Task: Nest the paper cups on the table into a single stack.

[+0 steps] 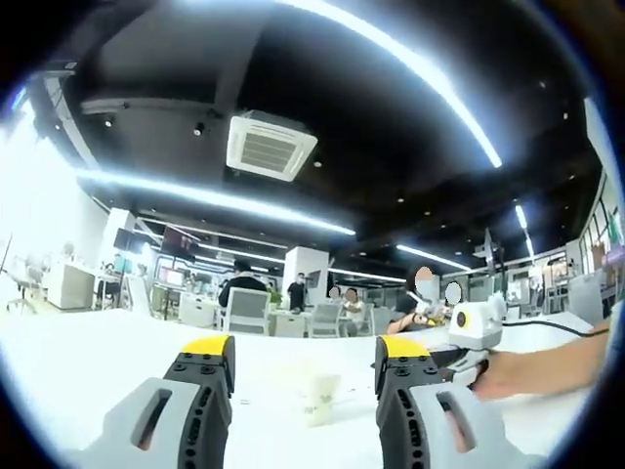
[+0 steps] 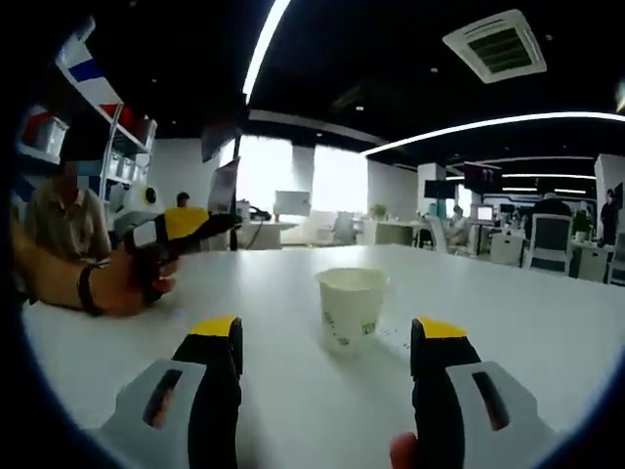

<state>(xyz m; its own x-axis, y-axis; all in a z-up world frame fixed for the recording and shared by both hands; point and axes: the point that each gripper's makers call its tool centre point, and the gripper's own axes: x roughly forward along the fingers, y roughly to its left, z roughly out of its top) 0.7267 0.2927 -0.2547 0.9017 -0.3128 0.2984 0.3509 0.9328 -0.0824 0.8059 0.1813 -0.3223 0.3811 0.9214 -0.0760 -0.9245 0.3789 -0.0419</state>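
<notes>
In the right gripper view our right gripper [image 2: 329, 344] holds its yellow-tipped fingers [image 2: 217, 332] wide apart with nothing between them, and a paper cup [image 2: 351, 306] stands upright on the white table [image 2: 508, 313] just past the tips. In the left gripper view our left gripper [image 1: 305, 354] is likewise spread wide and empty, with the washed-out cup [image 1: 322, 393] standing beyond the gap. The left gripper [image 2: 176, 234], gripped by a hand [image 2: 122, 283], shows at the left of the right gripper view, well apart from the cup.
</notes>
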